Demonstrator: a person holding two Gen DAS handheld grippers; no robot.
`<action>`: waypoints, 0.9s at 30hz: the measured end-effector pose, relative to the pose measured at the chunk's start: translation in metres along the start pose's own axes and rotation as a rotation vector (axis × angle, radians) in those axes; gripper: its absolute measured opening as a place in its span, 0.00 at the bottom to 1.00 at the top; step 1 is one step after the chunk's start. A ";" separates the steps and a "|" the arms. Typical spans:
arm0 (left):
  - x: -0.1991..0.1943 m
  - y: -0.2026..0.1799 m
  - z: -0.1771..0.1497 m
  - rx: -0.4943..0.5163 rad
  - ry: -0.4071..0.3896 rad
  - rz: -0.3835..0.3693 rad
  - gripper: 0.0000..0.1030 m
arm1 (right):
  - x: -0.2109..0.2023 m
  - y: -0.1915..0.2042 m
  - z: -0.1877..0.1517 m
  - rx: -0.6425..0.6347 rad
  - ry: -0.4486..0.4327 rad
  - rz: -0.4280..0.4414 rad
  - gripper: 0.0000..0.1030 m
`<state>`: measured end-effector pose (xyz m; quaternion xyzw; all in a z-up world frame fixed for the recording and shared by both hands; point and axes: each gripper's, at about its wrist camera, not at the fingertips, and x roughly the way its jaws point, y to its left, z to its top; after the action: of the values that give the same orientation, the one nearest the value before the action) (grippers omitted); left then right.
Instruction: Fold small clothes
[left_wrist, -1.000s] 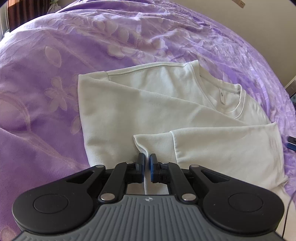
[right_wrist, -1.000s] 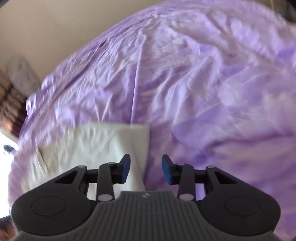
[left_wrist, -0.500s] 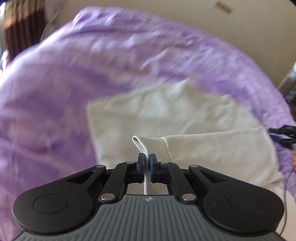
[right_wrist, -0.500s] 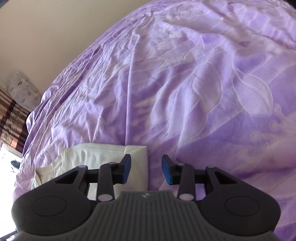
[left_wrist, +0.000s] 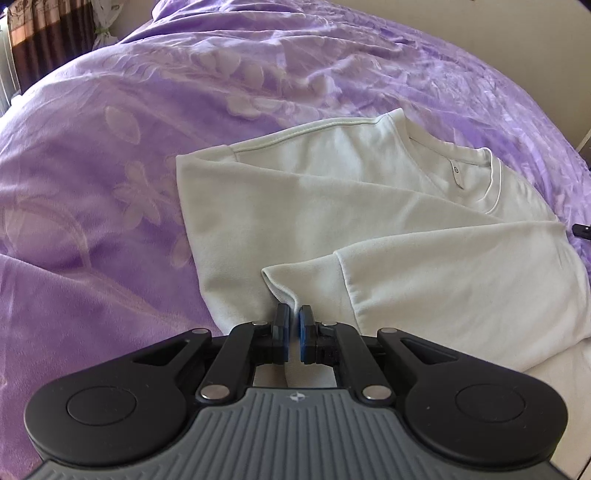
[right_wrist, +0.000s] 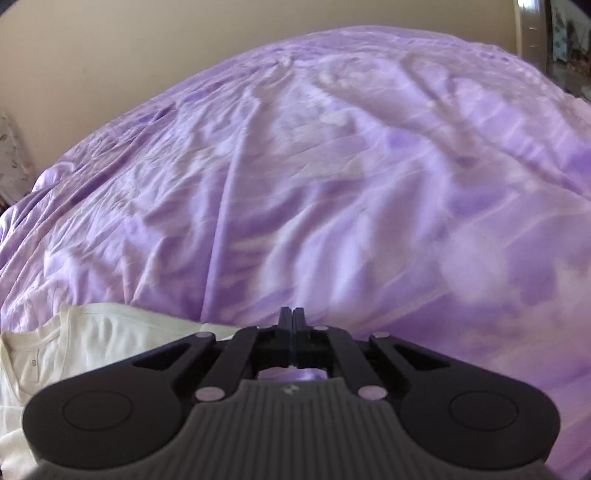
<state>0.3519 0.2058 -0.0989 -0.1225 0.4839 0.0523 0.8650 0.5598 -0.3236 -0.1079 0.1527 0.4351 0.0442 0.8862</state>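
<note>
On the purple blanket (left_wrist: 110, 184), left fingers (left_wrist: 283, 328) pinch the sweatshirt (left_wrist: 314, 206) cuff edge; right fingers (right_wrist: 284, 325) pressed together over bare cover.

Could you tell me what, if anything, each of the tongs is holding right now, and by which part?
The left tongs pinch the white sweatshirt at its sleeve cuff. The right tongs are shut on nothing, above the purple bedspread.

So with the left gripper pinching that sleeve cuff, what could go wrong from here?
The left gripper holds only the edge of the sleeve cuff, so it could slip out. Pulling may also drag the folded white sweatshirt across the purple blanket. The right gripper is shut on nothing, leaving the garment unanchored.
</note>
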 end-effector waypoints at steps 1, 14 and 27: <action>0.000 0.000 0.000 -0.001 0.001 -0.001 0.05 | -0.002 -0.007 0.002 0.033 0.036 0.064 0.00; 0.002 0.007 0.002 -0.063 0.015 -0.020 0.12 | -0.023 0.013 -0.059 -0.202 0.241 -0.037 0.00; -0.018 0.004 -0.002 -0.043 0.032 -0.033 0.22 | -0.086 0.019 -0.070 -0.179 0.267 0.128 0.35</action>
<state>0.3399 0.2100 -0.0848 -0.1501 0.4943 0.0463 0.8550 0.4528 -0.3076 -0.0767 0.0934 0.5326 0.1587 0.8261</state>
